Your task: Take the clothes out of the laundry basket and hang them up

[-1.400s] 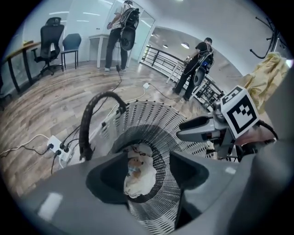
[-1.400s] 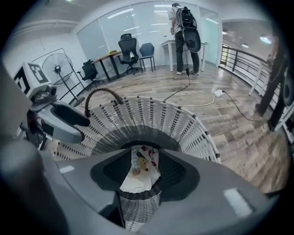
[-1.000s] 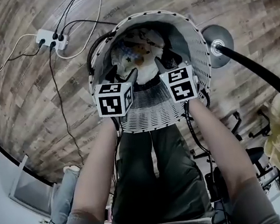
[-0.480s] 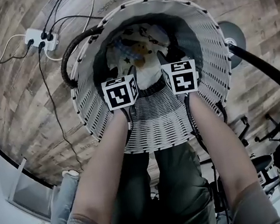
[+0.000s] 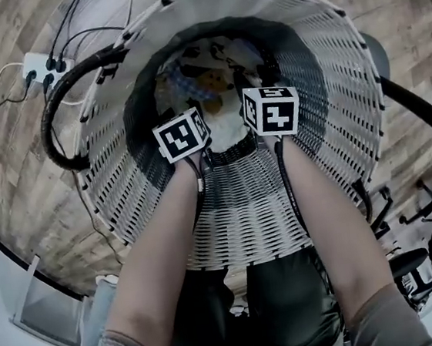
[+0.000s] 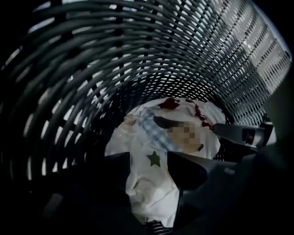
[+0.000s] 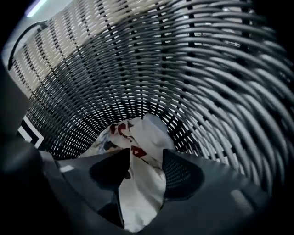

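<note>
Woven white plastic forms the laundry basket, and both forearms reach down into it. On its bottom lies a white garment, at 12 o'clock from the two marker cubes in the head view.

The garment's print reads best in the left gripper view: a green star, dark red shapes and a blue checked band. That view also catches the other tool at 3 o'clock. The right gripper view shows only red shapes on white cloth, plus a corner of a black-and-white marker at 9 o'clock.

The left gripper has its jaws spread, with cloth showing in the gap. The right gripper is likewise parted over the cloth.

Only the head view shows the wooden floor, the basket's black handle, and a white power strip at 10 o'clock.
</note>
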### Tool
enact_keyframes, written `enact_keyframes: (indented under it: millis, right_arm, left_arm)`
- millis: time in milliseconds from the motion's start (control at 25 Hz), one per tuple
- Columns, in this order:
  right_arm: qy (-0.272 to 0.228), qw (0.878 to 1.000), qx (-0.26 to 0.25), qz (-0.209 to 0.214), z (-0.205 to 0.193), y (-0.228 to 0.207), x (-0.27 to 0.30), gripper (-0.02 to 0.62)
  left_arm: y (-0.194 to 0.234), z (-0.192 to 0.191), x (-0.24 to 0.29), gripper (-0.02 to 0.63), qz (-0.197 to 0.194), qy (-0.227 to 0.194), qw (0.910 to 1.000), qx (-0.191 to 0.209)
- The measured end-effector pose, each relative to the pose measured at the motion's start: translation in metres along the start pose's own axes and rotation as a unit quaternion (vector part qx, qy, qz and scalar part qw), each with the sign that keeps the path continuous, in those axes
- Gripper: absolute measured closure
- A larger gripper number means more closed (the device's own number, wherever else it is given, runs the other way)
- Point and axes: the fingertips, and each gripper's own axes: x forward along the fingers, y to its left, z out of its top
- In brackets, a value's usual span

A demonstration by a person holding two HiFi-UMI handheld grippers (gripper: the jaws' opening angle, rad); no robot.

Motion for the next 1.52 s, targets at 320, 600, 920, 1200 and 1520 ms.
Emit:
enact_keyframes:
  millis: [320, 600, 920, 1200, 1520]
  right_arm:
    - [0.026, 0.999, 0.017, 0.006, -0.015, -0.005, 0.028, 0.444]
    - [0.018, 0.999, 0.041, 0.015, -0.011, -0.007, 0.009, 0.546]
    - [-0.008, 0.998, 0.054, 0.009, 0.014, 0.008, -0.060, 0.548]
    - [-0.022, 0.994, 0.108, 0.003, 0.044, 0.018, -0.142, 0.548]
    - [-0.036, 0.992, 0.120, 0.011, 0.073, 0.033, -0.244, 0.548]
  left_arm:
    - [0.019, -0.018, 0.034, 0.442, 0.004, 0.022, 0.9967, -0.078]
    - [0.007, -0.015, 0.013, 0.572, -0.011, 0.010, 0.9993, -0.036]
    - [-0.024, 0.001, -0.056, 0.575, -0.039, 0.006, 0.9989, 0.026]
    - [-0.046, 0.024, -0.136, 0.575, -0.045, -0.012, 0.9982, 0.037]
    - [-0.067, 0.034, -0.228, 0.576, -0.058, -0.014, 0.9900, 0.128]
